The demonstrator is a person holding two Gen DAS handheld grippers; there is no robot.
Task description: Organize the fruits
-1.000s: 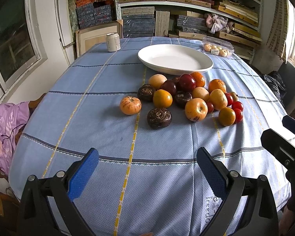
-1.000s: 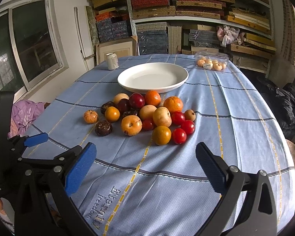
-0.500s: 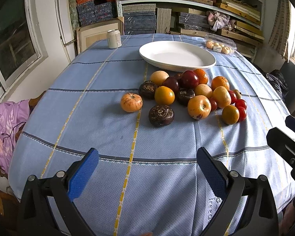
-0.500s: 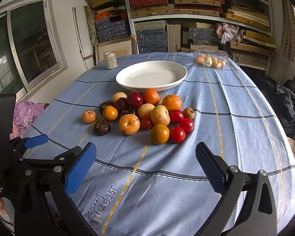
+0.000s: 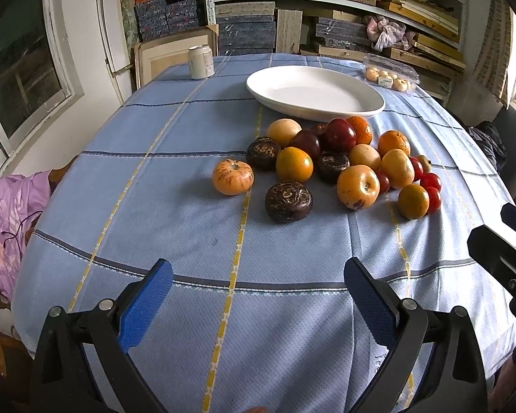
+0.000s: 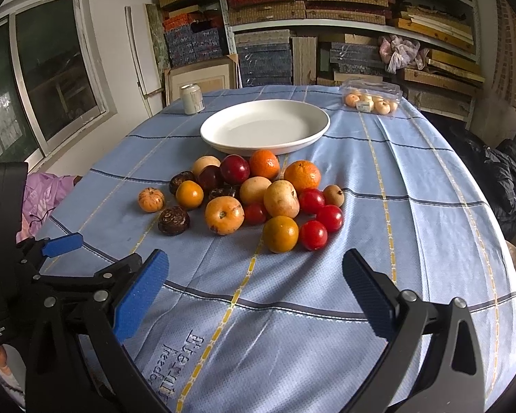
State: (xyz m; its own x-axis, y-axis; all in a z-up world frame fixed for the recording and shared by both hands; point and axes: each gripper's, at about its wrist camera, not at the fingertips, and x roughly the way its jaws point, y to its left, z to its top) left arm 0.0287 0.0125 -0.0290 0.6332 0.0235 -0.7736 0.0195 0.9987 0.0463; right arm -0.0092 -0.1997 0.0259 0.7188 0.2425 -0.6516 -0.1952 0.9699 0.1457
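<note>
While both tools are hovering over the table's near edge, jaws spread and empty, the fruit pile (image 6: pixel 251 199) is sitting mid-table before the white plate (image 6: pixel 313 134); the right gripper (image 6: pixel 254 282) is facing it squarely, the left gripper (image 5: pixel 258 289) nearer the dark carved fruit (image 5: pixel 288 202).

Fruit pile (image 6: pixel 254 199) sits mid-worktop (image 6: pixel 412 241), plate (image 6: pixel 265 125) right behind it. Can (image 6: pixel 192 99) is off at the back left, a clear box (image 6: pixel 371 100) at the back right (shelves (image 6: pixel 326 24) behind everything). One fruit (image 6: pixel 151 199) sits apart, left of the pile.
</note>
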